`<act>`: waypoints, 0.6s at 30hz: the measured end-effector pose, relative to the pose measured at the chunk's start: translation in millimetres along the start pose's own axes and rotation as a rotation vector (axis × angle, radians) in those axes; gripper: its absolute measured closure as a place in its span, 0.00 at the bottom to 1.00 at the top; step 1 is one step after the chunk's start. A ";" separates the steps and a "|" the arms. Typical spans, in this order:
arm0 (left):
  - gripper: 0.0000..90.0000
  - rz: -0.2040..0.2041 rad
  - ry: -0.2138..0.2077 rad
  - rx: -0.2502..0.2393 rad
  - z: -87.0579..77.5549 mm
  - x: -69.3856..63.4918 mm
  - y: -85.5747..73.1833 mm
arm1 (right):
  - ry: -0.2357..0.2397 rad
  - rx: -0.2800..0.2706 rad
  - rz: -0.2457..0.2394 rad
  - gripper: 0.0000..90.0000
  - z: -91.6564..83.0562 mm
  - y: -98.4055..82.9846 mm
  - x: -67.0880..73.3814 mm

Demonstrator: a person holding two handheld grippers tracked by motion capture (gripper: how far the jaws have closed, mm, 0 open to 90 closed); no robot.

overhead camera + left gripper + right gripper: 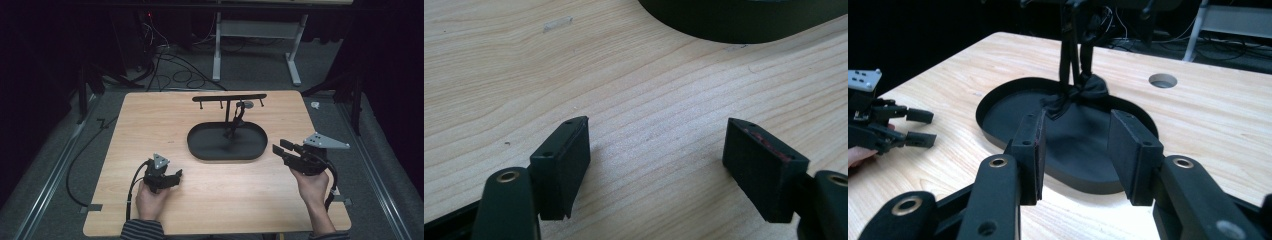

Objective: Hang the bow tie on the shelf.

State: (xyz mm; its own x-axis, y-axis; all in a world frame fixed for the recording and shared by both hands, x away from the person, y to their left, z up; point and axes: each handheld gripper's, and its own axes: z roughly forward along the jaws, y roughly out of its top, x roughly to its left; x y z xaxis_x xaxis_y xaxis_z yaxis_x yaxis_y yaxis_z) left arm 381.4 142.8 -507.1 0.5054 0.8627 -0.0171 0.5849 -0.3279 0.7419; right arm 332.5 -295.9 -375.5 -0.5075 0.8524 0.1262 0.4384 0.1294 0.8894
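While the left claw (pixel 176 176) is resting wide open and empty on the bench (pixel 150 120), the right claw (pixel 280 148), also open and empty, is pointing at the black tray (pixel 200 145) just ahead, its long axis lying crosswise.

Black oval tray (pixel 202 145) with low rim, flat on the bench's middle. Upright post (pixel 227 114) rising from it, topped by a level crossbar (pixel 229 98) with pegs. Dark bow-shaped piece (pixel 1083 91) at the post's foot.
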 end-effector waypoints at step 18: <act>0.31 0.001 0.000 0.000 0.0 0.0 0.0 | 0.041 0.029 0.003 0.67 7.9 -19.5 12.7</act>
State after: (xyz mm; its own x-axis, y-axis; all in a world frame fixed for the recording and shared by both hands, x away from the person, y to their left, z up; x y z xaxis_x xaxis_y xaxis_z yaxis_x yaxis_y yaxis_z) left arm 381.4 142.8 -507.2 0.5057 0.8626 -0.0167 0.5846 -0.3284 0.7419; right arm 323.3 -283.6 -394.7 -0.5356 0.8315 0.1474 0.4614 0.1420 0.8757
